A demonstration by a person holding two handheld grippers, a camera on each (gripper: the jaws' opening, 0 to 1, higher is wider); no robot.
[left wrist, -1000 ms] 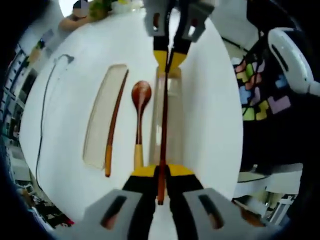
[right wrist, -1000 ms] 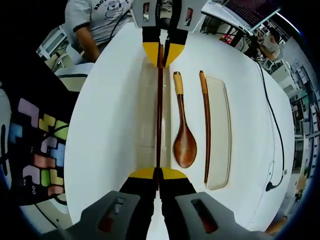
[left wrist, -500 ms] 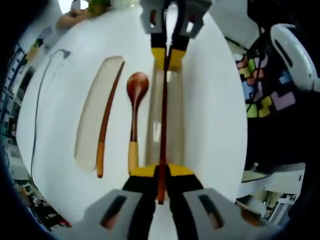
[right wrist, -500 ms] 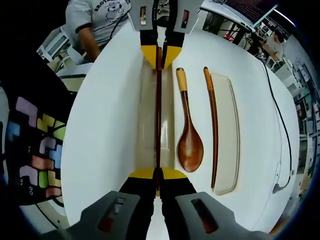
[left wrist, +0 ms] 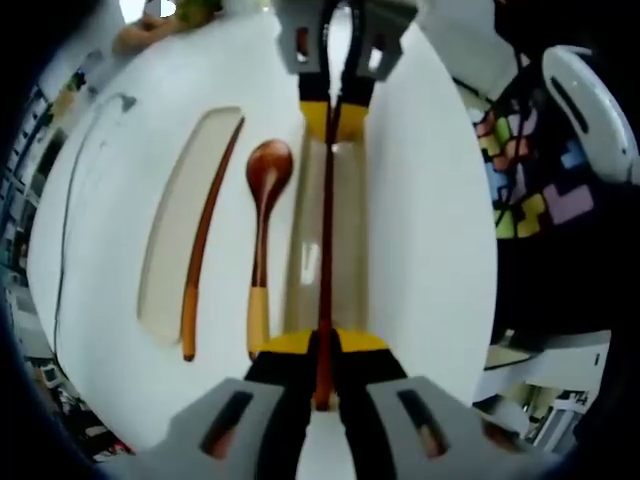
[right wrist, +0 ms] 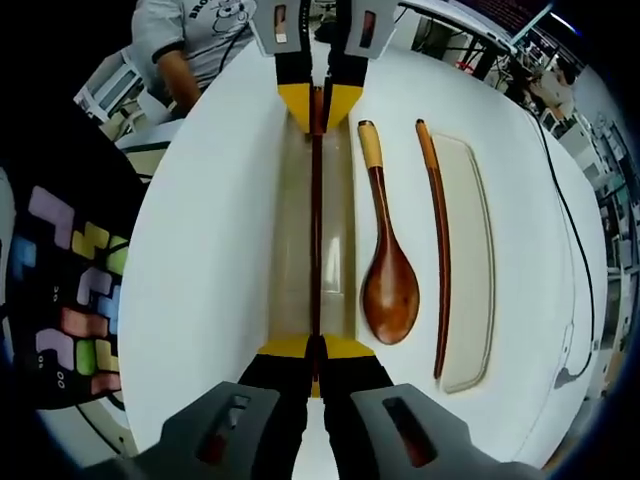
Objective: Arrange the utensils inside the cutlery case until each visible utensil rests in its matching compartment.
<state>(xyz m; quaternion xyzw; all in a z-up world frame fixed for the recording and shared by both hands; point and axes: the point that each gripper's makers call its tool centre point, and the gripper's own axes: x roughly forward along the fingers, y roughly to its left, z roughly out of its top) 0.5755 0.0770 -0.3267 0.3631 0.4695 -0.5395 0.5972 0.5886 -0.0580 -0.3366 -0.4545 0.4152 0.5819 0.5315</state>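
Both grippers, left and right, are clamped on opposite ends of one chopstick, stretched straight ahead between them right over the case, running along its length.

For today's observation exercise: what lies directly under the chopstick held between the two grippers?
Under the held chopstick lies the clear case tray on the white table. The tray looks empty, though the strip right beneath the stick is covered.

Two close views from opposite ends of the case, facing each other, sharing the white table
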